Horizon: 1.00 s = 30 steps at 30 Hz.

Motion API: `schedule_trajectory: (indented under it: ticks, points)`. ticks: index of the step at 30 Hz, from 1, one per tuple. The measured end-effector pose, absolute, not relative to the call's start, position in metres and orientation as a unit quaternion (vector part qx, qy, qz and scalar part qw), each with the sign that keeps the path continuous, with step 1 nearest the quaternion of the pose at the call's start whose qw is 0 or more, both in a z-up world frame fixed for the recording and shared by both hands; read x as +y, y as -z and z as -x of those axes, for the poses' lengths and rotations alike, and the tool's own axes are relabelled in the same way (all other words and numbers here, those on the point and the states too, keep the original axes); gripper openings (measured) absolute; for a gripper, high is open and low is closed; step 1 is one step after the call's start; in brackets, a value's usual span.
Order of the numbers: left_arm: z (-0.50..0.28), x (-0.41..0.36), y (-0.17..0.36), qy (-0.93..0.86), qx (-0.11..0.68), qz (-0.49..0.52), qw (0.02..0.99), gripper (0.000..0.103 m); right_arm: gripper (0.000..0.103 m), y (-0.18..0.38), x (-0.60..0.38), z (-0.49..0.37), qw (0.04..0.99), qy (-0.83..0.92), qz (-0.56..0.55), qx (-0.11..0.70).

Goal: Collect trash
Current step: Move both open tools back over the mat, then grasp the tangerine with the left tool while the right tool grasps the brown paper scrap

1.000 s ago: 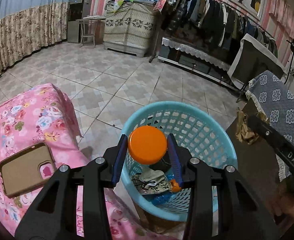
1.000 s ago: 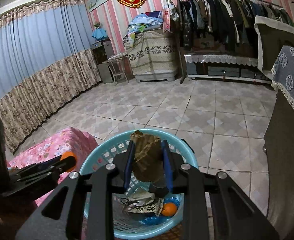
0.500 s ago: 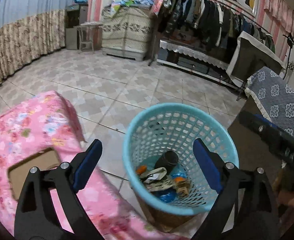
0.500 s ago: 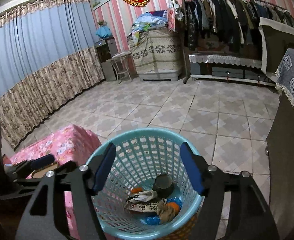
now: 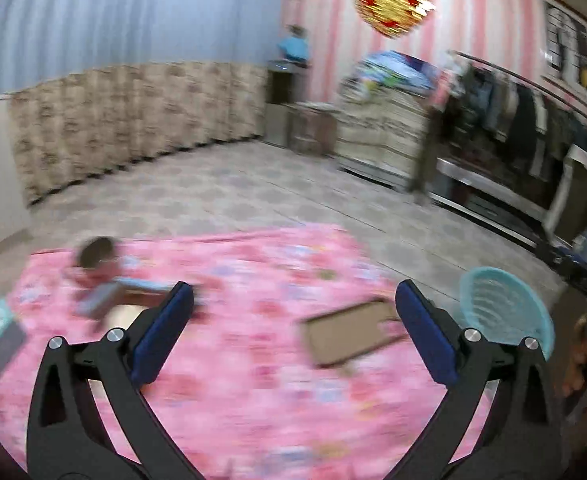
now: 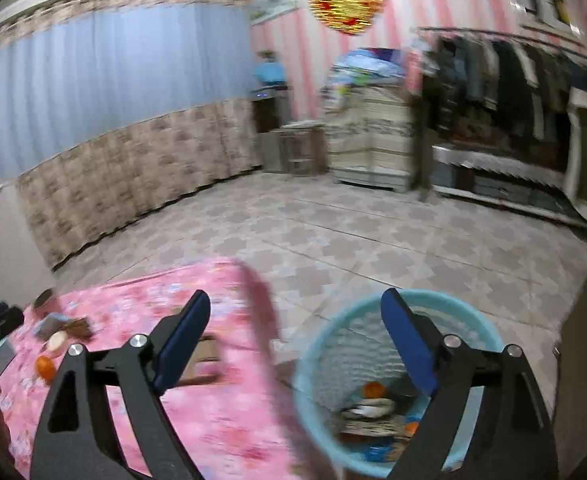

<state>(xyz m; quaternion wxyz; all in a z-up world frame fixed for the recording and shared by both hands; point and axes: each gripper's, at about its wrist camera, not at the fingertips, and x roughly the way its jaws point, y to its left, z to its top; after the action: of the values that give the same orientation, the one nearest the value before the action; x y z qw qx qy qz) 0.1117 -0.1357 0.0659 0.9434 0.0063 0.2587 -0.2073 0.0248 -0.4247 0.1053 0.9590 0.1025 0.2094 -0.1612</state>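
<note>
Room, both views blurred. Far wall (image 6: pixel 293 40): pink and white stripes, with a red-gold heart ornament (image 6: pixel 347 0). Left: blue curtain (image 6: pixel 113 72) above a floral beige band. Floor (image 6: pixel 373 240): patterned beige tiles. Far right: clothes rail (image 6: pixel 513 76) of dark garments; beside it a cloth-draped stack (image 6: pixel 367 140) topped with bedding. Dim indoor light.

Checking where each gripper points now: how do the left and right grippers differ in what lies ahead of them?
The left gripper faces the pink floral cloth with the tan flat case between its fingers; the right gripper straddles the cloth edge and the light blue plastic basket holding trash. Both are open and empty.
</note>
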Motion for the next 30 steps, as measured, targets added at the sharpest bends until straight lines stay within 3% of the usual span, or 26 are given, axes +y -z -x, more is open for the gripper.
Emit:
schedule_trajectory:
  ticks: [9,12,30]
  points:
    - [-0.147,-0.019,-0.036,0.111,0.272,-0.003,0.956,0.097,0.089,-0.085,-0.323,-0.072,0.968,0.062,-0.075,0.23]
    - [-0.151,-0.008,-0.038,0.104,0.273,0.011,0.956,0.097,0.089,-0.077,-0.307,-0.074,0.968,0.058,-0.04,0.241]
    - [-0.162,-0.004,-0.021,0.077,0.29,-0.006,0.954,0.097,0.09,-0.071,-0.318,-0.086,0.963,0.053,-0.064,0.255]
